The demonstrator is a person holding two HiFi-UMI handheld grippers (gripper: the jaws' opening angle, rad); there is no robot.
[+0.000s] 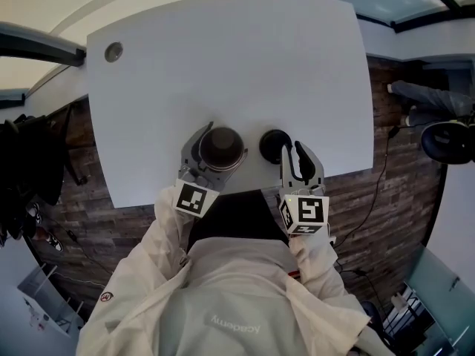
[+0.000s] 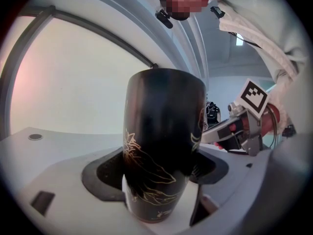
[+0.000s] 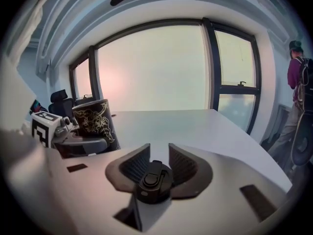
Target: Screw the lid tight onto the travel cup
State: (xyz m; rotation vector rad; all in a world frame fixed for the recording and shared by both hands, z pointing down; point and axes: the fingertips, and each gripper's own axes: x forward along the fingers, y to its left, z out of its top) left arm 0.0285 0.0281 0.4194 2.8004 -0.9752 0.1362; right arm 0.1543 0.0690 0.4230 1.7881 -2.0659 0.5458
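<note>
A black travel cup [image 1: 221, 147] with gold line drawings stands upright near the front edge of the white table [image 1: 223, 58], its mouth bare. My left gripper [image 1: 223, 144] is shut on the cup's body, a pad on each side, as the left gripper view shows [image 2: 164, 141]. To its right the round black lid [image 1: 272, 144] lies on the table. My right gripper [image 1: 293, 151] is over the lid. In the right gripper view the lid [image 3: 154, 181] sits low between the ribbed pads [image 3: 138, 164], which stand slightly apart without pressing on it. The cup [image 3: 94, 119] shows at left there.
A round grommet [image 1: 113, 51] sits in the table's far left corner. An office chair [image 1: 449, 141] stands off the table's right side. A person [image 3: 299, 82] stands by the windows at far right. The table's front edge runs just under both grippers.
</note>
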